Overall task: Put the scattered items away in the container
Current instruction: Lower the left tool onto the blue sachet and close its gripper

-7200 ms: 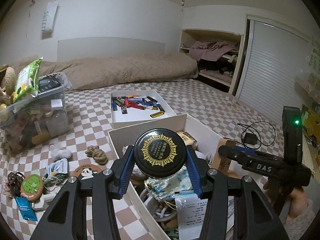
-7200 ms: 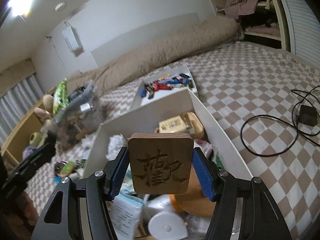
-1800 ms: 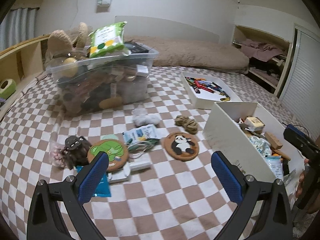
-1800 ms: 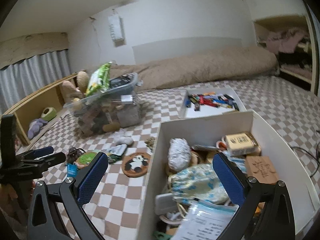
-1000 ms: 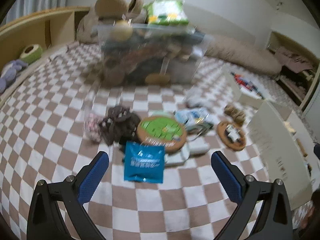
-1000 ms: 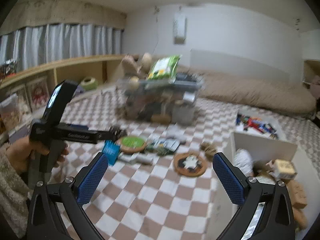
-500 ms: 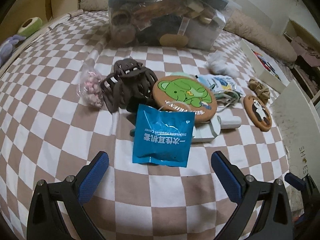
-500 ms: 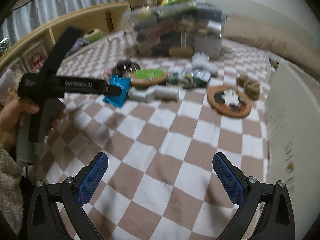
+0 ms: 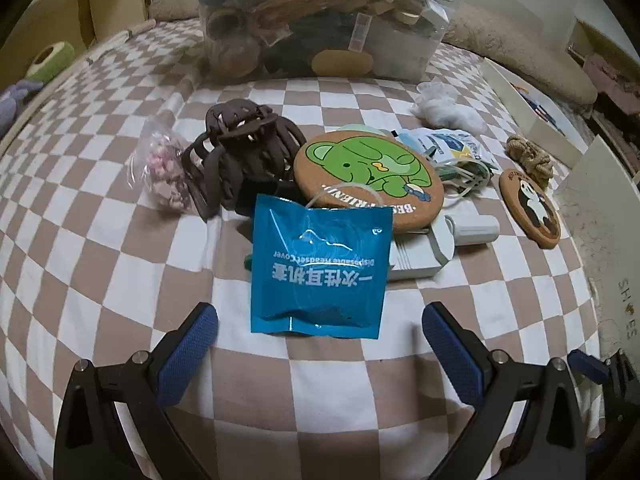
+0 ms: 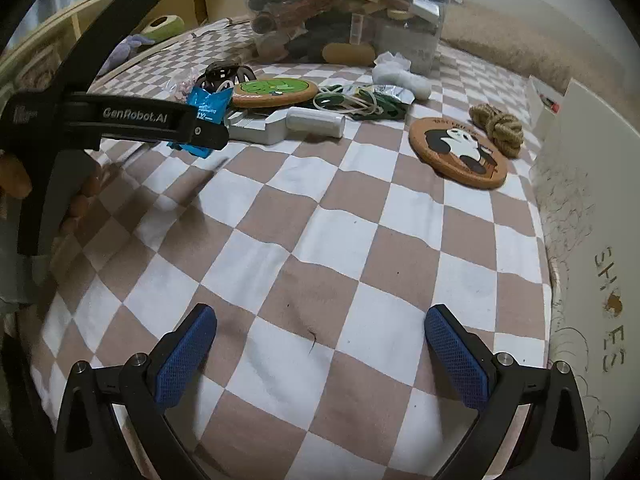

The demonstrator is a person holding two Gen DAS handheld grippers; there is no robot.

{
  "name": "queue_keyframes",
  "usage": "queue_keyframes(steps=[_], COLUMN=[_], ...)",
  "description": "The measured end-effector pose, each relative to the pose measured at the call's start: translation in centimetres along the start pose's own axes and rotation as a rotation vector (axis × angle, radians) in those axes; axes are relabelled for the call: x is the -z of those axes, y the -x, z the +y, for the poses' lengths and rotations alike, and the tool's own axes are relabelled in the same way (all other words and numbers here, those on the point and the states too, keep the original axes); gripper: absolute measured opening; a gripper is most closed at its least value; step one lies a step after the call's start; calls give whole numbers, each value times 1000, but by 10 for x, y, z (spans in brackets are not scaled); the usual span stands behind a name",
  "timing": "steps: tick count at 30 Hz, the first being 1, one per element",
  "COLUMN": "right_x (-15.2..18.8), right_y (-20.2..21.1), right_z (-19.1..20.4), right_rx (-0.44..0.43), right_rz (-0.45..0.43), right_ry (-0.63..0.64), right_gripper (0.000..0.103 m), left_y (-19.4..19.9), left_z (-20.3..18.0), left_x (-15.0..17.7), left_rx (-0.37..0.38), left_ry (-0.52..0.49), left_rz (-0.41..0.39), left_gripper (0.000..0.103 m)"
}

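My left gripper (image 9: 318,350) is open and empty, just short of a blue foil packet (image 9: 318,270) on the checked cover. Behind the packet lie a brown hair claw (image 9: 240,156), a green bear coaster (image 9: 368,176), a white adapter (image 9: 432,246), a panda coaster (image 9: 530,208) and a rope knot (image 9: 530,154). My right gripper (image 10: 320,356) is open and empty over bare cover. The white container's wall (image 10: 592,200) stands at its right. The right wrist view also shows the packet (image 10: 208,110), the panda coaster (image 10: 458,148) and the left gripper's body (image 10: 132,120).
A full clear plastic bin (image 9: 320,20) stands behind the scattered items. A bag of pink beads (image 9: 162,172), a white wad (image 9: 448,110) and a tangle of bands (image 10: 360,102) lie among them. A wooden shelf (image 10: 100,12) runs along the left.
Both grippers let go of their items in the container and swung left to the scattered pile. My left gripper has come down close to the blue packet. Both stay open.
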State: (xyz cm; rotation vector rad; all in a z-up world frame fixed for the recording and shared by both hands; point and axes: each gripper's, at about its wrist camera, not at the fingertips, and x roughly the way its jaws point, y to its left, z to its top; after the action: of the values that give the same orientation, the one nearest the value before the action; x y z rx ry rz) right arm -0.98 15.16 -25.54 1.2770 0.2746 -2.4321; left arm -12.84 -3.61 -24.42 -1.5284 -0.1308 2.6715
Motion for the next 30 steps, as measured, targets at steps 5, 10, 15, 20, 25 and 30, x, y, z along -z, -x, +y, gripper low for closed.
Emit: queue_keyframes(steps=[5, 10, 15, 20, 25, 30], right_x=[1, 0, 0, 0, -5, -17], right_y=[-1, -2, -3, -4, -6, -14], right_z=[-3, 0, 1, 3, 3, 7], right_rx=[-14, 3, 5, 10, 21, 27], right_rz=[1, -2, -2, -3, -2, 21], right_ry=[-13, 0, 1, 1, -3, 3], right_gripper=[103, 103, 103, 103, 103, 103], left_y=[2, 1, -4, 0, 16, 36], left_z=[10, 14, 8, 13, 32, 50], left_x=[-4, -8, -8, -7, -7, -11], left_rx=[57, 67, 10, 29, 63, 91], left_ry=[82, 128, 54, 47, 110, 165], left_rz=[-9, -3, 7, 0, -28, -86], left_gripper=[103, 97, 78, 59, 57, 57])
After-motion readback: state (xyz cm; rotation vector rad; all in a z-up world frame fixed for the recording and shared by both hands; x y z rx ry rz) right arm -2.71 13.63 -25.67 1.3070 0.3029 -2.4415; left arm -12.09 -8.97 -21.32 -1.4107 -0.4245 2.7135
